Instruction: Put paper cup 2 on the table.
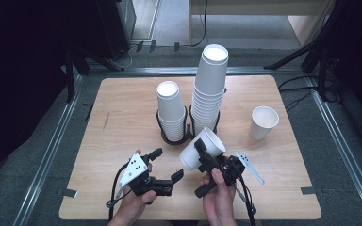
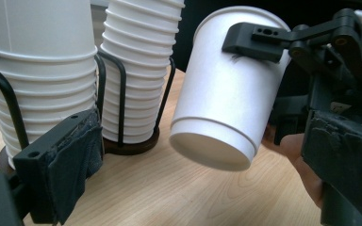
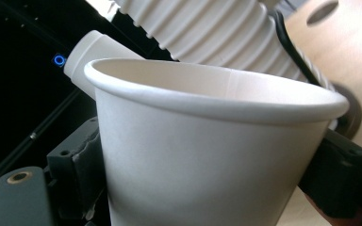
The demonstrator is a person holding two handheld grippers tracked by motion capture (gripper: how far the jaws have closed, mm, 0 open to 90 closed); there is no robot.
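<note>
High view: right gripper [image 1: 206,157] clamps a smooth white paper cup [image 1: 202,148]; left gripper [image 1: 166,164] gapes empty

Overhead light fell evenly on the wooden table [image 1: 122,108], which cast only soft, short shadows, while the surroundings from nine to twelve o'clock stayed nearly black. In the right gripper view the white cup [image 3: 207,155] was blurred and glared at twelve o'clock.

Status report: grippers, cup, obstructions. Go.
Left gripper open, empty. Right gripper shut on paper cup, tilted above table. Cup stacks close behind.
</note>
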